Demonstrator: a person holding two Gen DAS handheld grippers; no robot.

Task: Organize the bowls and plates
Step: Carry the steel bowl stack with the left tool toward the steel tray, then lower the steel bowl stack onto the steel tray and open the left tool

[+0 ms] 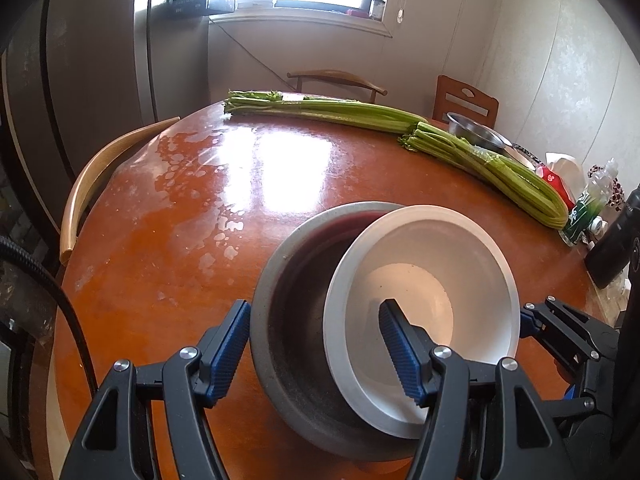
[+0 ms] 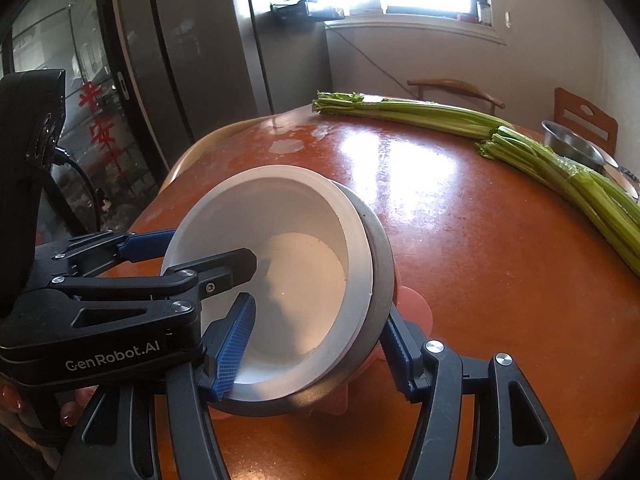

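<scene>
White bowl [image 1: 424, 300] sits tilted inside grey bowl [image 1: 288, 344], near the table's [image 1: 200, 220] front edge. Both bowl walls are spanned by the left gripper [image 1: 316, 352] and right gripper [image 2: 316, 344]; pad contact cannot be told. The white bowl should be levelled until nested.

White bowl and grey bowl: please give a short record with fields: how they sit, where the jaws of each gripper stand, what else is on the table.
white bowl: tilted inside the grey bowl
grey bowl: on the table, a pink thing under it
left gripper: one jaw outside the grey bowl, one inside the white; pressing or not, unclear
right gripper: the same, from the opposite side
also on table: celery, metal bowl
</scene>
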